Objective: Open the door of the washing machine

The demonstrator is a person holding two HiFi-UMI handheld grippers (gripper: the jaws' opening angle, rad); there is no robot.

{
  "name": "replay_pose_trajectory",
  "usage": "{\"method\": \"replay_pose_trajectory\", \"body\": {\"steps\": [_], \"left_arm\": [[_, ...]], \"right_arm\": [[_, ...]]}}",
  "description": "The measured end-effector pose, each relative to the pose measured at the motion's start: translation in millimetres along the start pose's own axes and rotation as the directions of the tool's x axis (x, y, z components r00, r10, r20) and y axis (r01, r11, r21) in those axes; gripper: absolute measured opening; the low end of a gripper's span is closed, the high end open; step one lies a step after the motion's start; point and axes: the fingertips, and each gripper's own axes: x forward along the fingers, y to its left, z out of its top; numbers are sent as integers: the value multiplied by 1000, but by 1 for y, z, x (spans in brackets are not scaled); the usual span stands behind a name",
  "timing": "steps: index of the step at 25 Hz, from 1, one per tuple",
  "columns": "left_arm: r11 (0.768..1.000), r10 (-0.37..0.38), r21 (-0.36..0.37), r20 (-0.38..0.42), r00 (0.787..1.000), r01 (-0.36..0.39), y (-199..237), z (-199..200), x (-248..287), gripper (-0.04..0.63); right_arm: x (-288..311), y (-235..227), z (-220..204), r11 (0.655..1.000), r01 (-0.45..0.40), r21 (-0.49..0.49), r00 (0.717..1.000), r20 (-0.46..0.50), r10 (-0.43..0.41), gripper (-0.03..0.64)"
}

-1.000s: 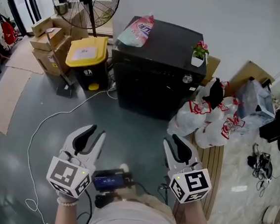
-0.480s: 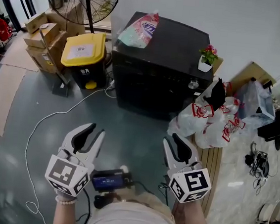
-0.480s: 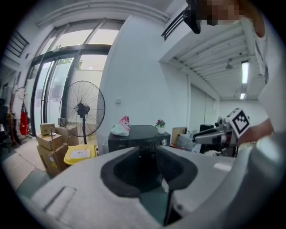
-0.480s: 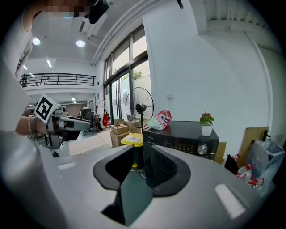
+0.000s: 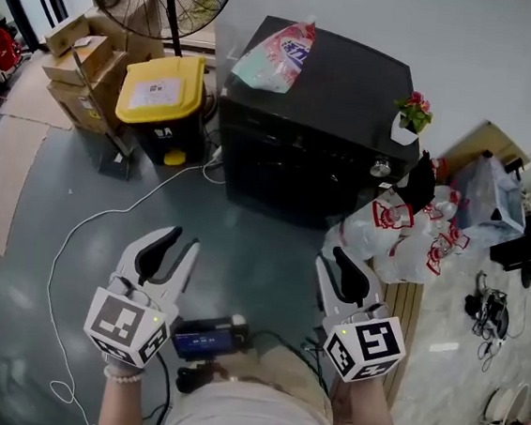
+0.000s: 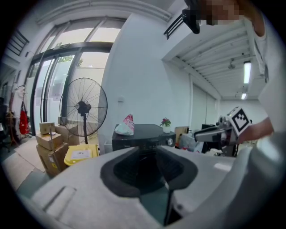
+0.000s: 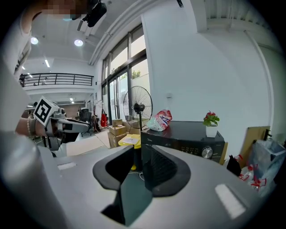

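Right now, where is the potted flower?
In the head view, the potted flower stands on the washing machine, at its top's right front corner just above the knob. The white bags sit lower right.

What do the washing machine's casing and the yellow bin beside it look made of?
Washing machine: black casing, painted metal or hard plastic, I cannot tell which; the top looks glossy, with a pale sheen. Yellow bin: likely moulded plastic, a smooth yellow lid on a dark body.

Open floor [image 5: 253, 239] before the washing machine [image 5: 309, 155]; bags [image 5: 390, 243] perhaps against its right corner.
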Motion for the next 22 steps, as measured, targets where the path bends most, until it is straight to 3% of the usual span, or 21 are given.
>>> {"method": "replay_pose_trajectory", "body": {"steps": [22], "left_arm": [[1000, 10, 10, -26, 1000, -9, 32, -24, 42, 147]], "right_arm": [[56, -15, -14, 997, -76, 1, 996, -46, 76, 103]]}}
